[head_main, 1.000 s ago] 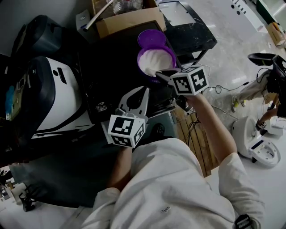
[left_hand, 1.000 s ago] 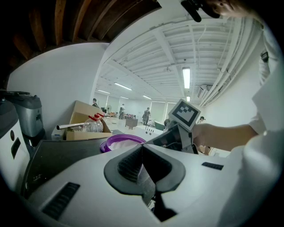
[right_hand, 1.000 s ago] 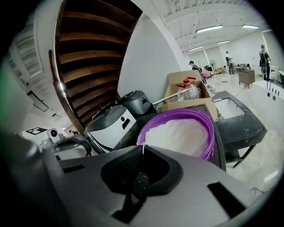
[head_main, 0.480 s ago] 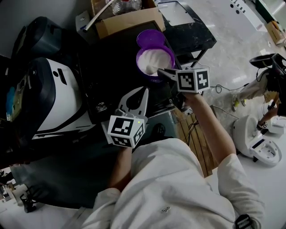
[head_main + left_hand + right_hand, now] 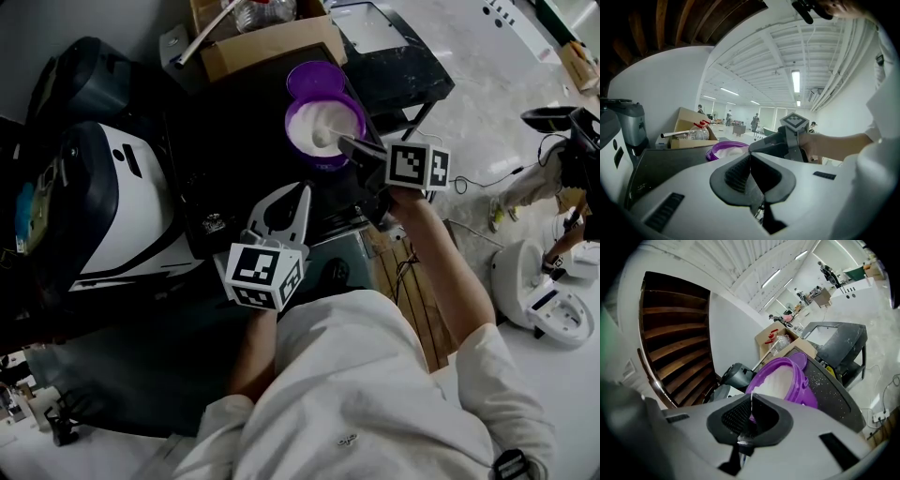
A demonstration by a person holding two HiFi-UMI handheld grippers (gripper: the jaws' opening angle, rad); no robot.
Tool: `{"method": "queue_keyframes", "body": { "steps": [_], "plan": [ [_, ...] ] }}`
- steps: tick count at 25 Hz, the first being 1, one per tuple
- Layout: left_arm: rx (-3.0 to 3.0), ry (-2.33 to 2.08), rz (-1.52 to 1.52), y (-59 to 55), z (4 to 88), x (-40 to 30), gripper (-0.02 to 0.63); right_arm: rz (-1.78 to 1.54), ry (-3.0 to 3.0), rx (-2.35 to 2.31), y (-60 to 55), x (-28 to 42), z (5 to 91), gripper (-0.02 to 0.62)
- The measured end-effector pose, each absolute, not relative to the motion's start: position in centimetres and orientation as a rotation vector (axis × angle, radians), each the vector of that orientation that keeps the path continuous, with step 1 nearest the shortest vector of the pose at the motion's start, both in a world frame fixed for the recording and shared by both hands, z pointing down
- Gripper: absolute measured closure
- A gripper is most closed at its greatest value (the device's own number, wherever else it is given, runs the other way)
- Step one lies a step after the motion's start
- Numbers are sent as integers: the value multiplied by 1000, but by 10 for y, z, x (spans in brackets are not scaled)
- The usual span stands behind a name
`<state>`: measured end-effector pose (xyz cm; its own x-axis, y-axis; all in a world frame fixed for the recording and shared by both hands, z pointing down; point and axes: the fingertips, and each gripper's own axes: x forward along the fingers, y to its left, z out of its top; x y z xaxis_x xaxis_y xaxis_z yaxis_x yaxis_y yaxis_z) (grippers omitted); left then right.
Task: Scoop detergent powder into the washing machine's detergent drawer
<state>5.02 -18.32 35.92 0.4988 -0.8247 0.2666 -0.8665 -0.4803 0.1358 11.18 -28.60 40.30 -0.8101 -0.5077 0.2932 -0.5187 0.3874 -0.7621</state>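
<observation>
A purple tub (image 5: 323,127) full of white detergent powder (image 5: 778,378) stands on a black top (image 5: 234,150), its lid (image 5: 317,80) lying just behind it. My right gripper (image 5: 345,143) reaches over the tub's near rim, shut on the thin white handle of a scoop (image 5: 751,401); the scoop's far end sits in the powder (image 5: 325,134). My left gripper (image 5: 302,190) hovers over the black top in front of the tub, shut with nothing in it. From the left gripper view the tub (image 5: 726,149) and the right gripper (image 5: 757,146) lie straight ahead. No detergent drawer shows.
A white and dark appliance (image 5: 112,206) stands left of the black top. A cardboard box (image 5: 267,42) with a plastic bottle sits behind the tub. A black stand (image 5: 398,61) is at the right, and white machine bases (image 5: 553,309) rest on the floor.
My right gripper has swung its marker cube to the right and lowered its tip further into the tub. The left gripper has stayed where it was.
</observation>
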Motion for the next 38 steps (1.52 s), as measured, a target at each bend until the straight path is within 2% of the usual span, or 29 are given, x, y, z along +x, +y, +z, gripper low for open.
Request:
{"method": "queue_keyframes", "body": {
  "steps": [24,38],
  "plan": [
    [2487,-1441,223,-159,359,16,588,1870,-2670,1077,-270,120,388,586],
    [2499,-1385,221,-125,361,-16,588,2093,-2706,1054,-220,104,374,585]
  ]
}}
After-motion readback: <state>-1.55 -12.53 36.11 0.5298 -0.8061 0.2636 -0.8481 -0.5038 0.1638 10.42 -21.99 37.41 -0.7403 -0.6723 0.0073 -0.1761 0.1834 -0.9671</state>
